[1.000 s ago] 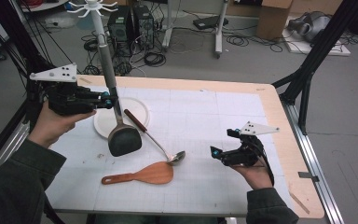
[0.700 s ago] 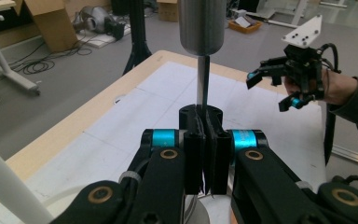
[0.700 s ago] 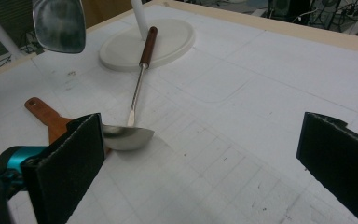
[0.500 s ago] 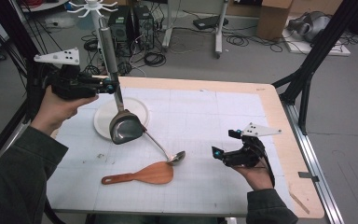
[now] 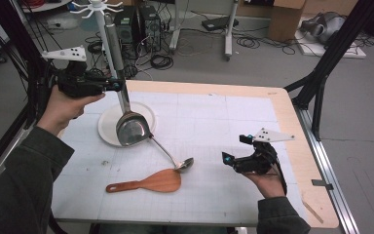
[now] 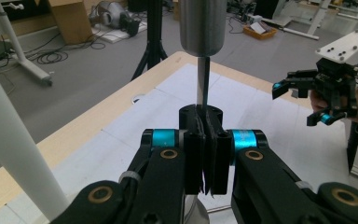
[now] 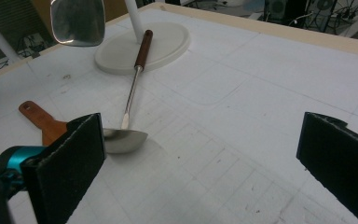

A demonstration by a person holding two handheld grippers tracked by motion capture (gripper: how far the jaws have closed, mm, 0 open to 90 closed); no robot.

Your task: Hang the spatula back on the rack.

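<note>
A large steel ladle (image 5: 132, 129) hangs upright over the white rack's round base (image 5: 108, 130). My left gripper (image 5: 119, 87) is shut on its thin shank (image 6: 204, 84) just below the thick handle, whose top reaches up near the rack's hooks (image 5: 96, 7). In the left gripper view the left gripper (image 6: 205, 140) has its pads pressed tight on the shank. The ladle's bowl (image 7: 77, 21) floats above the table. My right gripper (image 5: 226, 160) rests low at the right, open and holding nothing; in its own view the right gripper (image 7: 205, 154) has its jaws wide apart.
A small ladle (image 5: 185, 165) lies with its brown handle (image 7: 142, 49) on the rack base and its bowl on the mat. A wooden spatula (image 5: 151, 183) lies near the front. The rack's white pole (image 6: 9, 140) stands close to the left gripper. Cables and stands crowd the floor beyond.
My left gripper has carried the large ladle up and toward the rack's pole; the bowl has risen off the table. The right gripper has stayed put.
</note>
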